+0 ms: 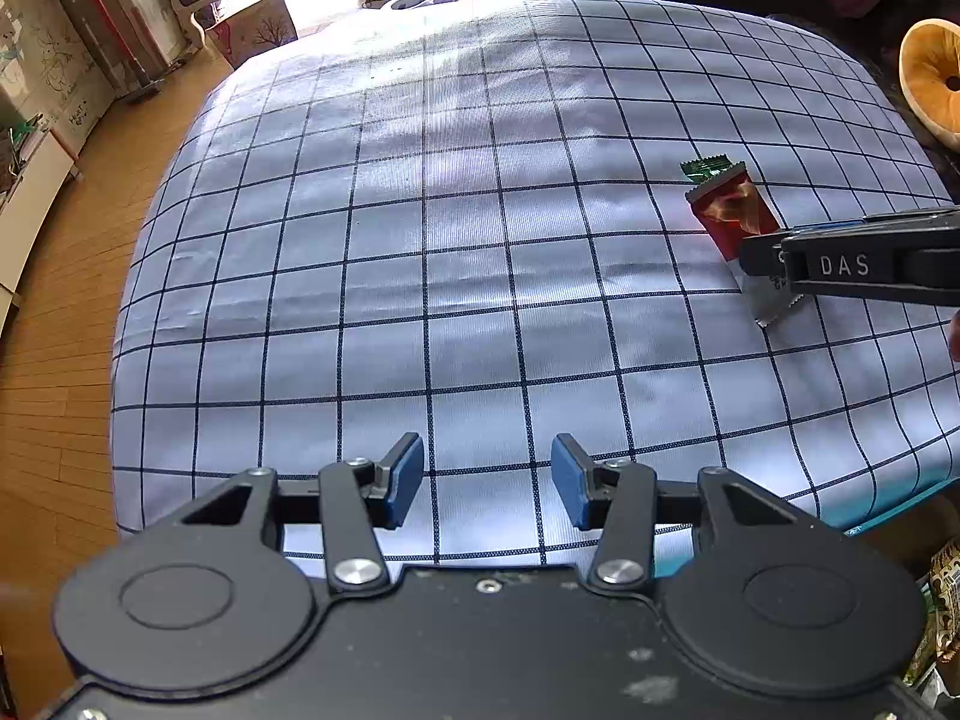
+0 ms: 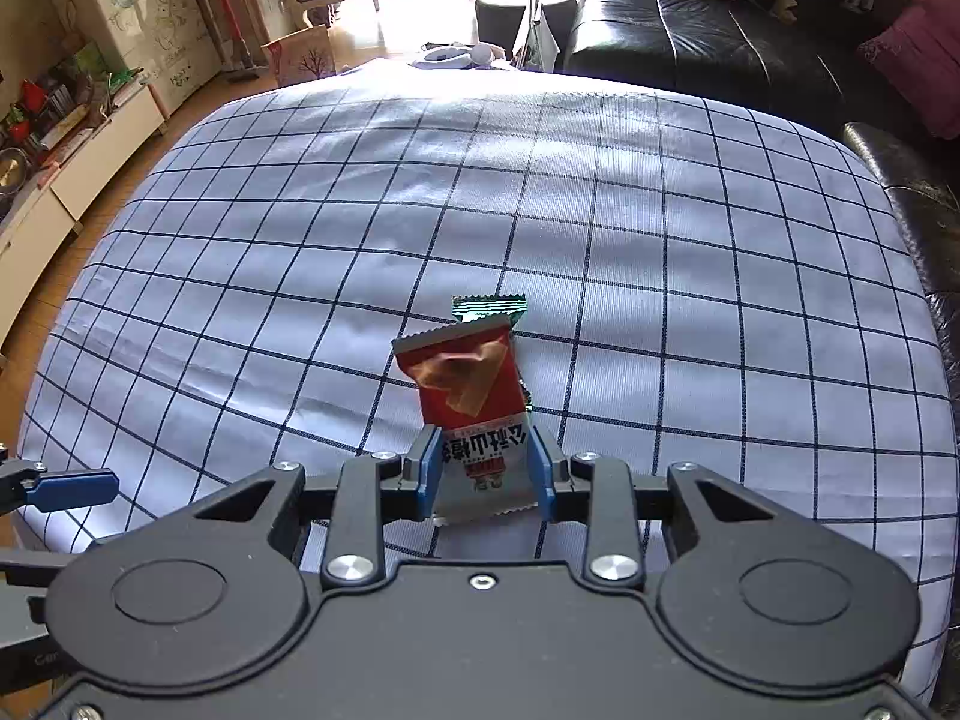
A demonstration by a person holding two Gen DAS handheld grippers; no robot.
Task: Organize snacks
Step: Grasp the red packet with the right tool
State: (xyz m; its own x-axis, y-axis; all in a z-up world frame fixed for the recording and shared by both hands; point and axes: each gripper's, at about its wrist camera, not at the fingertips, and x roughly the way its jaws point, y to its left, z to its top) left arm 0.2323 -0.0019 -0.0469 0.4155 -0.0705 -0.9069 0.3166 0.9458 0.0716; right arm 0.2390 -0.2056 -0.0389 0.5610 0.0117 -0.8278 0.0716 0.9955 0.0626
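The right gripper (image 2: 485, 468) is closing its jaws on the lower, white-printed end of the red snack packet (image 2: 465, 384), with a blue pad pressing each side edge; whether the pinch is firm or only light contact I cannot tell. The packet is sticking out forward from the jaws, its crimped top end pointing away from the gripper. Just beyond that top end, a green snack packet (image 2: 489, 307) is lying on the checked cloth (image 2: 660, 228) that covers the worktop, and the red packet is overlapping most of it, so only the green serrated edge is showing. Seen from the left wrist, the red packet is lying low against the cloth, with the right gripper coming in from its near end.

The left gripper (image 1: 487, 480) is hovering well to the side of the red packet, near the cloth's front edge, with its jaws standing wide apart and holding nothing.

The main risk, as I judge it, is the grip itself: the pads are bearing on thin, slick film near the sealed end, so the packet could be slipping out or twisting once it is being lifted or swung. A harder squeeze could be crushing the contents. Because the two packets are overlapping, dragging the red one along the cloth could be pulling the green one out of place too.
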